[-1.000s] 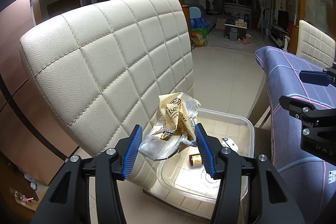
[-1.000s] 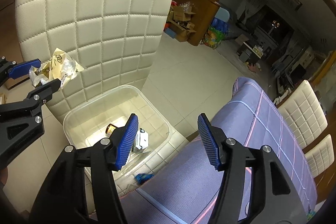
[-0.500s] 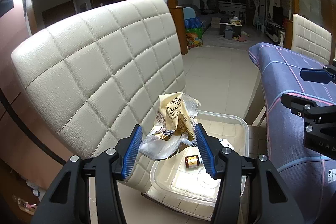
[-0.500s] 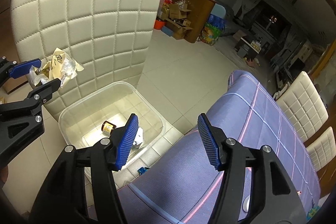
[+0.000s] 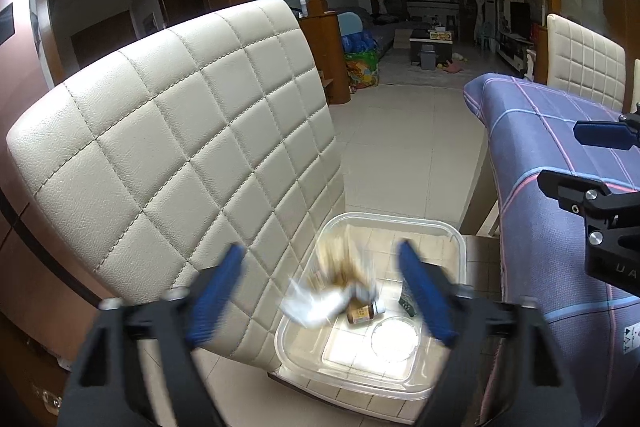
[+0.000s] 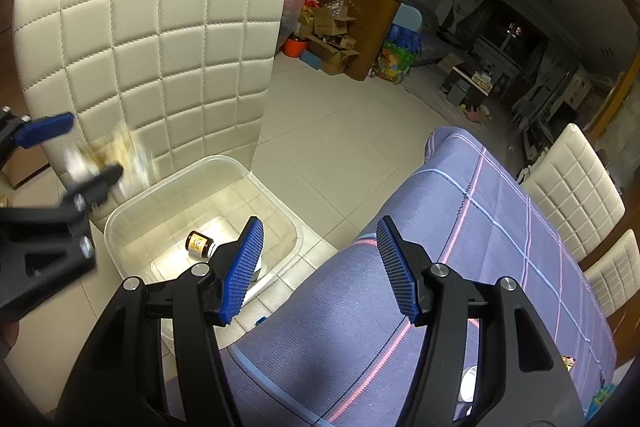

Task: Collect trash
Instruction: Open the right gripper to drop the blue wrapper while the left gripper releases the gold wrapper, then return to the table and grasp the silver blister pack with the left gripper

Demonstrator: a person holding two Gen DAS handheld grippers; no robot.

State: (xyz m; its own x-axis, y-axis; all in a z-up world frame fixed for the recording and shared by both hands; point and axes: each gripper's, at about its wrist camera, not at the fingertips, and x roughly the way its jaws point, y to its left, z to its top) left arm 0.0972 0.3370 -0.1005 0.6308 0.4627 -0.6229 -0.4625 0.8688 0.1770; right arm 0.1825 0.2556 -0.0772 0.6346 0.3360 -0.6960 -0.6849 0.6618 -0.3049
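Crinkly plastic wrapper (image 5: 332, 291) is dropping out of our left gripper (image 5: 320, 291), whose jaws just sprang wide, right over the clear bin (image 5: 460, 247). Right gripper (image 6: 320, 267) sits half-open and empty. Next we need another piece of trash.

Both your wrist cameras look forward and downward along the fingers; they share the clear bin (image 5: 458, 239) (image 6: 128, 215) and the quilted chair (image 5: 180, 147) (image 6: 160, 39).
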